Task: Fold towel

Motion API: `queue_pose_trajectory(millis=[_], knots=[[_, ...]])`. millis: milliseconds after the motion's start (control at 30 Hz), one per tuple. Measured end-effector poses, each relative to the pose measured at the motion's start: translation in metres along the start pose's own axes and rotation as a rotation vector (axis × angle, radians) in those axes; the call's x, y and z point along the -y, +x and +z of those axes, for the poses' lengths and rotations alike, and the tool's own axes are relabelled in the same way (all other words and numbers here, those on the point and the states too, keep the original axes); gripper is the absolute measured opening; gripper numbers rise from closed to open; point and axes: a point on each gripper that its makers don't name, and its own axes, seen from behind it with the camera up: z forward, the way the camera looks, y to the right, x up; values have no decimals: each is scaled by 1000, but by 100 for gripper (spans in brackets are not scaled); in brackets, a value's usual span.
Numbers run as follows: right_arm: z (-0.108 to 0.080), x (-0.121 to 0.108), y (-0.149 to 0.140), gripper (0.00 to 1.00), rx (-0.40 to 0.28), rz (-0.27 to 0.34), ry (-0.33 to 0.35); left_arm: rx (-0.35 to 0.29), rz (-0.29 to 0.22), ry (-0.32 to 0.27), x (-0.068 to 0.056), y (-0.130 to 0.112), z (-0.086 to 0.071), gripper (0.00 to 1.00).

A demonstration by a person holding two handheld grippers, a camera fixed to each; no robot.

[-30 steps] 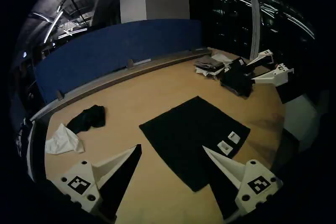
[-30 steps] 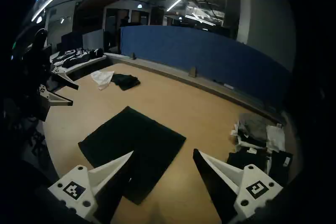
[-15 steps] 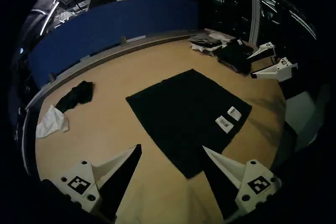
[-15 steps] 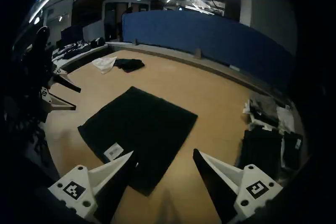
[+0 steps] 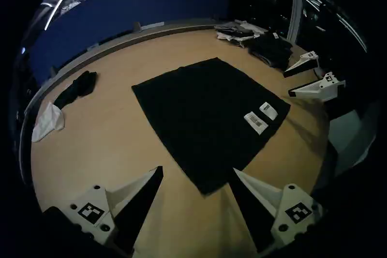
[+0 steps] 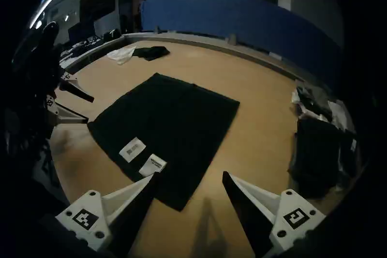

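Towel (image 5: 208,113) lies flat on the wooden table (image 5: 96,127), roughly mid-table, black, one layer, unfolded. Two white tags (image 5: 256,122) sit on top near the edge closest to the right gripper.

Left gripper (image 5: 197,169) hovers over the near corner of the towel, angled down at the tabletop, fingers spread wide, gripping nothing. Right gripper (image 6: 189,174) hovers over the near edge beside the tags (image 6: 132,149), same downward tilt, fingers also wide apart and empty. In each view the other gripper is at the far side of the towel (image 6: 167,122): right one (image 5: 288,83) and left one (image 6: 90,110), both off the cloth.

Lighting is dim. Tag print is unreadable, towel texture and hems hard to make out. The hands holding the grippers are lost in the dark.

Farther out: dark cloth (image 5: 80,86) and white cloth (image 5: 47,120) near the blue partition (image 5: 130,16), clothes pile (image 5: 263,45) at the other end.
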Motion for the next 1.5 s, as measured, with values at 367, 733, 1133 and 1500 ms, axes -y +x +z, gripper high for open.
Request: queue_pose_trajectory(millis=[367,733,1133,1500], knots=[[8,11,-27,98,49,-15,11,44,-40,-21,-13,-15,10,96],[10,17,-39,81,78,11,34,77,-31,-30,-20,-23,10,84],[10,23,-51,44,104,5,42,92,-45,0,-16,-26,12,56],[12,23,-51,43,107,11,49,102,-6,21,-14,-27,14,48]])
